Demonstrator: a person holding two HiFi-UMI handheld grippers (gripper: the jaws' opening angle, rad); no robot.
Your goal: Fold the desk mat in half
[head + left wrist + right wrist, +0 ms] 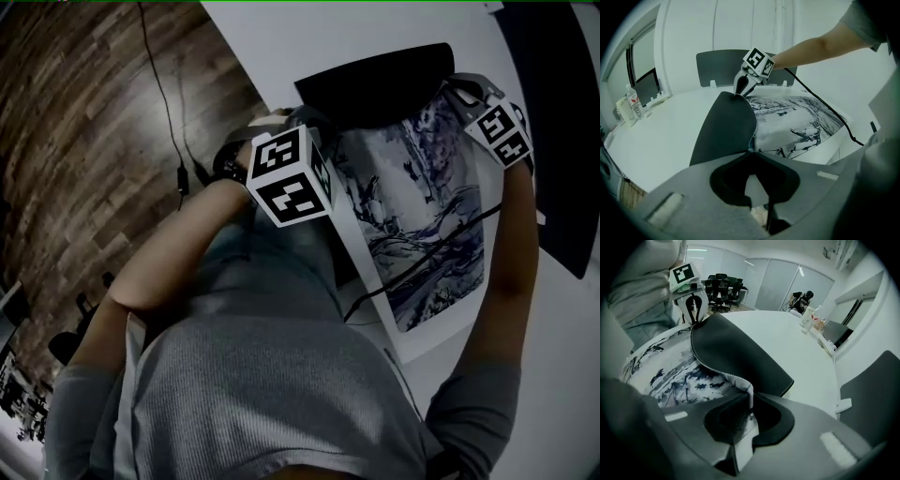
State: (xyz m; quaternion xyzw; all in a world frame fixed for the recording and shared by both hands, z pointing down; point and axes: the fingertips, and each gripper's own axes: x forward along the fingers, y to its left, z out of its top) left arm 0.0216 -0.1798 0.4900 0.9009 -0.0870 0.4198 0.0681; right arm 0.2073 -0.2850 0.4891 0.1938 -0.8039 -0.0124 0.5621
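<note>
The desk mat has an ink-painting print [427, 220] on top and a black underside [375, 84]. Its far half is lifted and curls back over the printed half. In the left gripper view, my left gripper [751, 151] is shut on one raised corner where the black underside [726, 126] meets the print [797, 122]. Across from it, my right gripper [739, 93] pinches the other corner. In the right gripper view, my right gripper [750, 397] is shut on the mat's stitched edge [736, 378], and the left gripper [696, 319] holds the far corner.
The mat lies on a white round table [656, 136]. A black cable [441, 234] crosses the print and drops over the table edge. A dark chair [722, 65] stands behind the table, with bottles [633, 105] at its far side. A wooden floor [75, 141] lies to the left.
</note>
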